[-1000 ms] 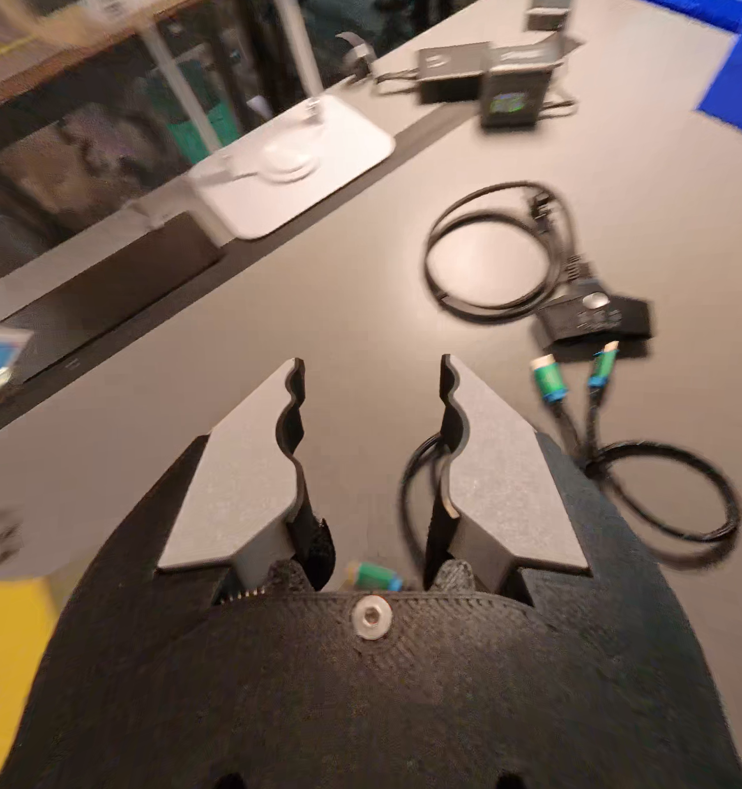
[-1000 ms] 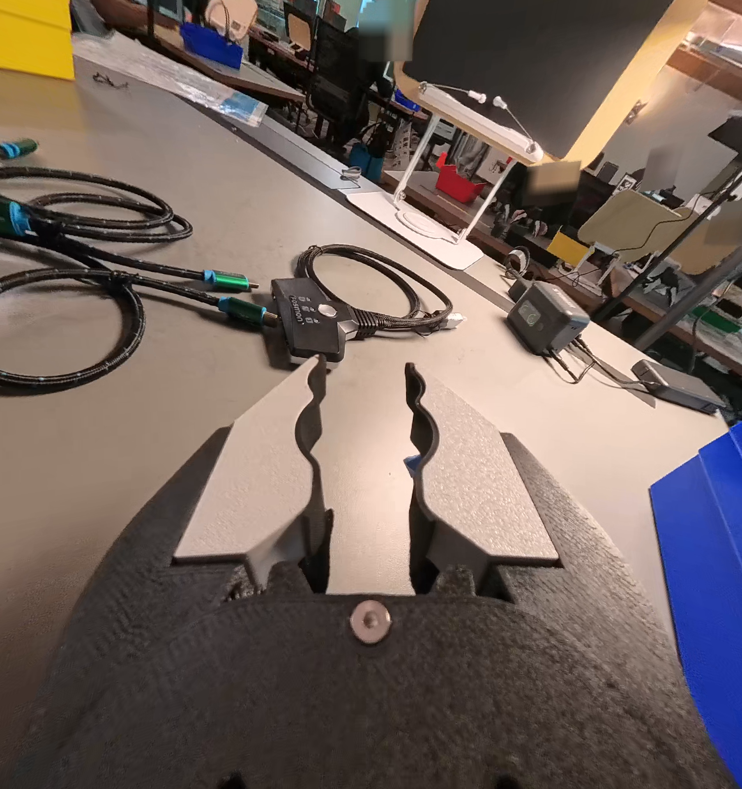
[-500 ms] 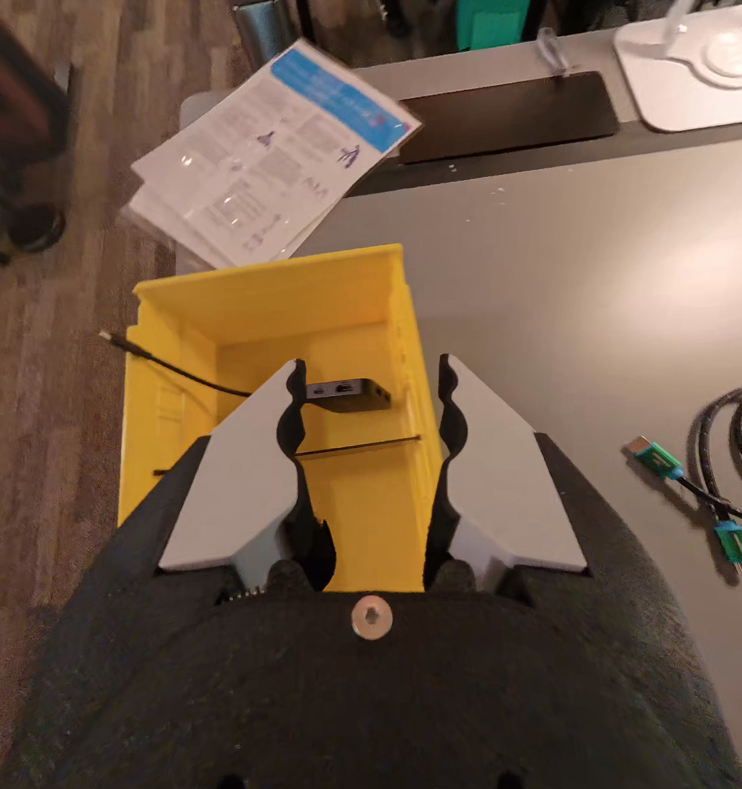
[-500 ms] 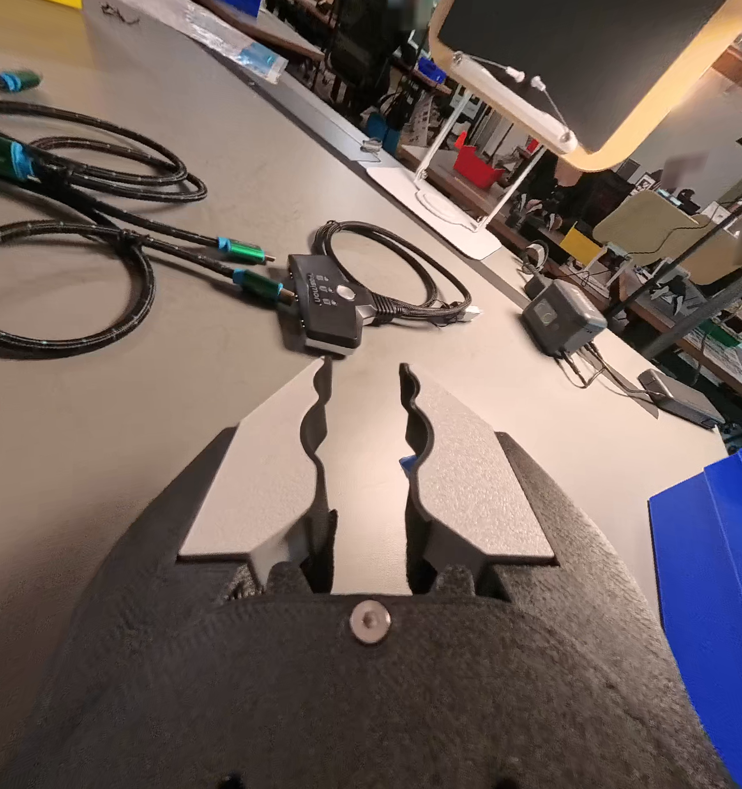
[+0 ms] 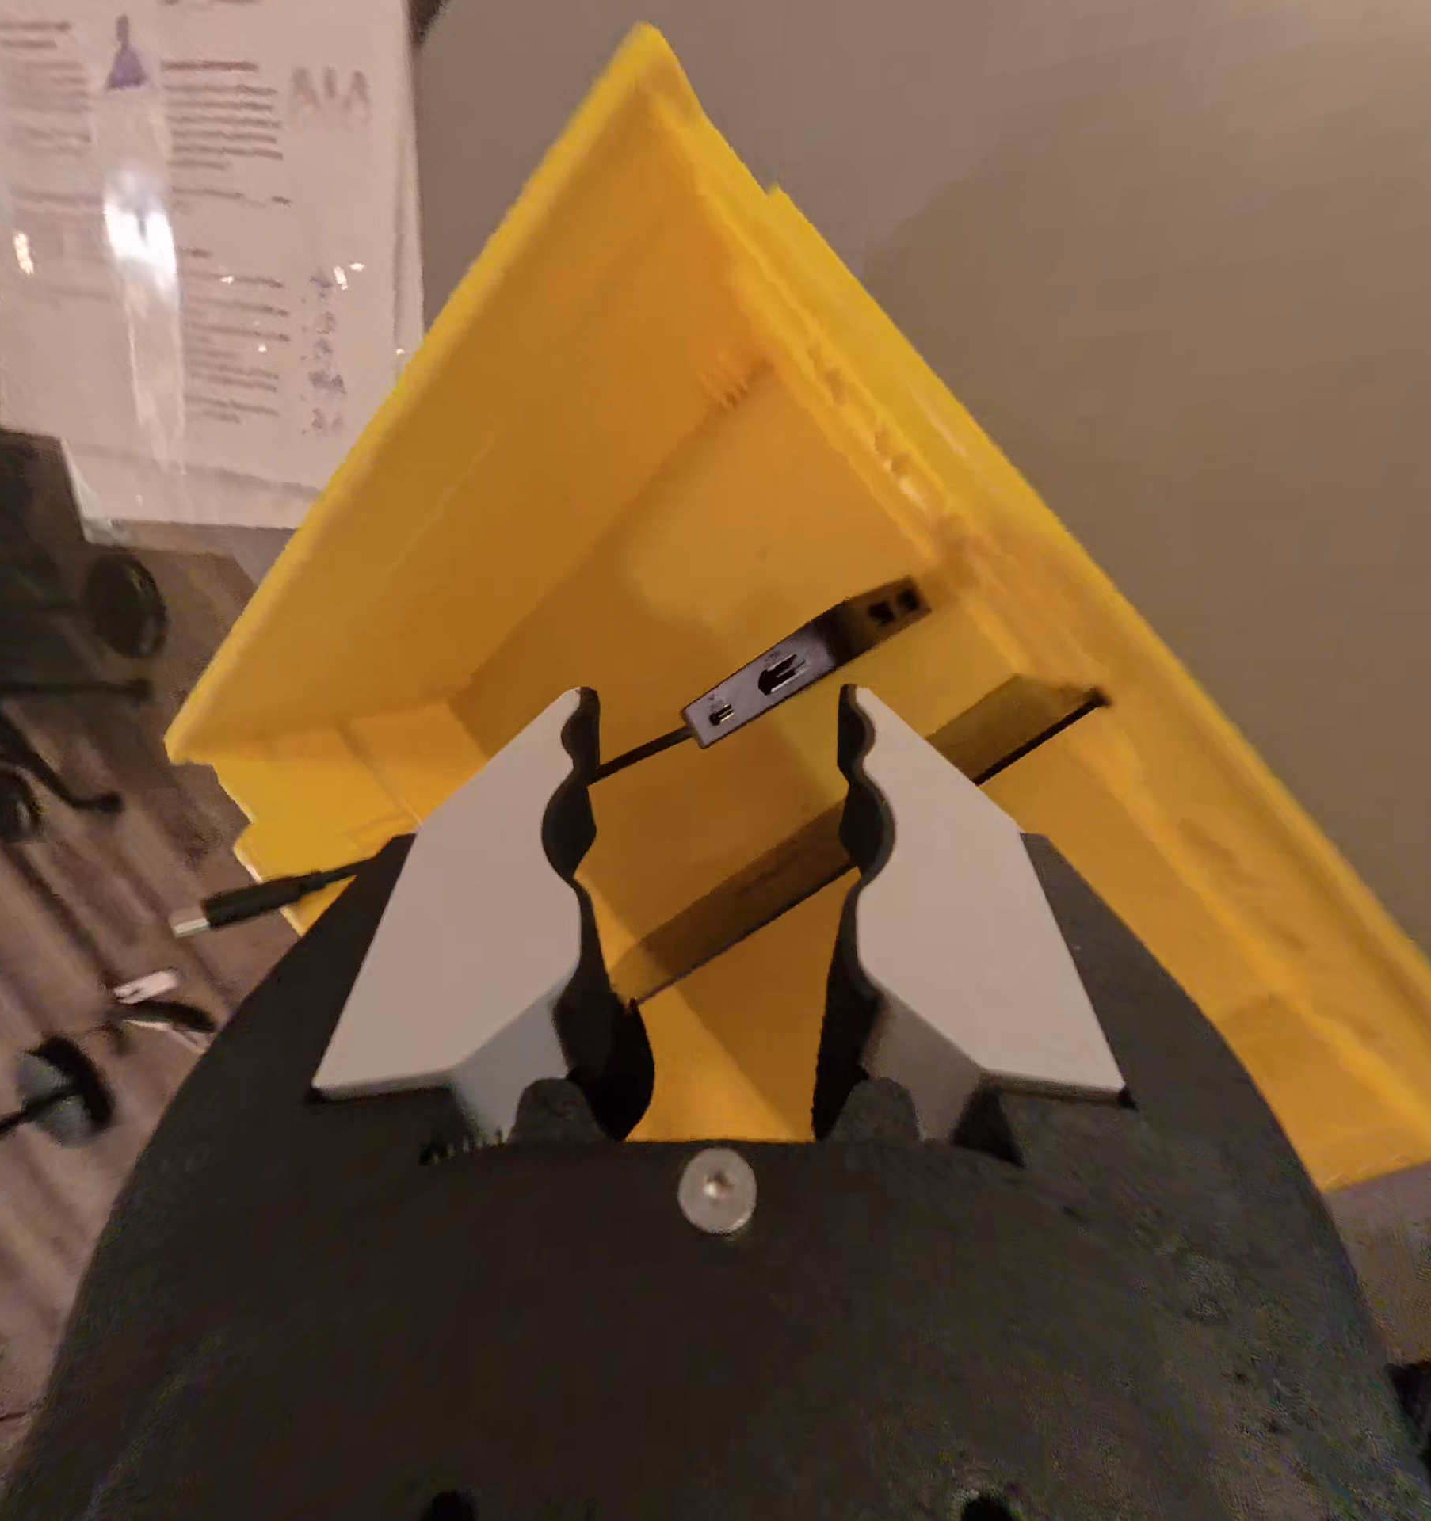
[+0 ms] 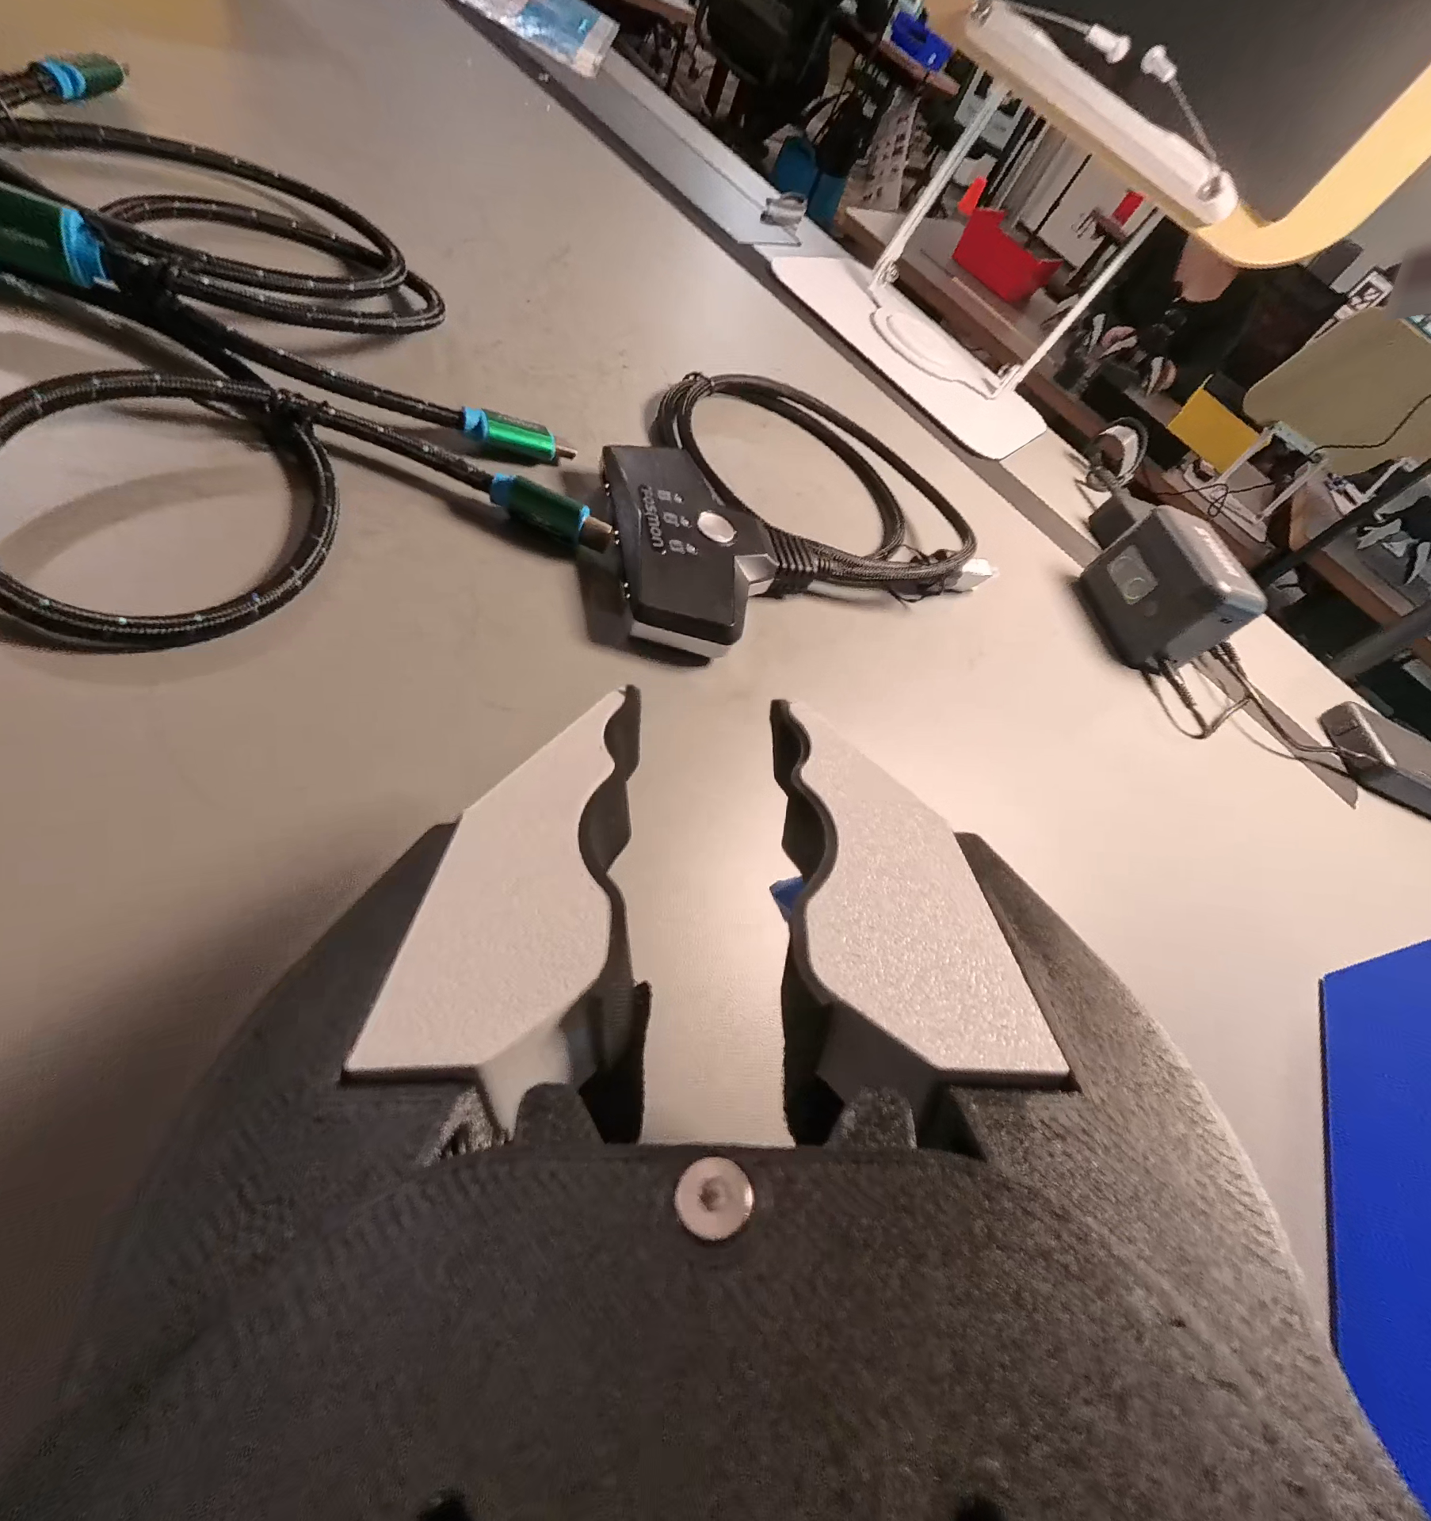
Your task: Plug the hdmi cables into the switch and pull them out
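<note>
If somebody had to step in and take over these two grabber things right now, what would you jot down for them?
Left gripper: open, empty, aimed into the yellow bin at the table's edge, where a small dark adapter with a thin cable lies.
Right gripper: open, empty, low over the table, pointing at the black switch.
Cables: two green-tipped HDMI plugs lie by the switch's ports. The near plug is at a port, though whether it is seated is unclear; the far plug is just short, not plugged in.
Left to do: plug the cables in, then pull them out. Neither gripper holds one yet.
</note>
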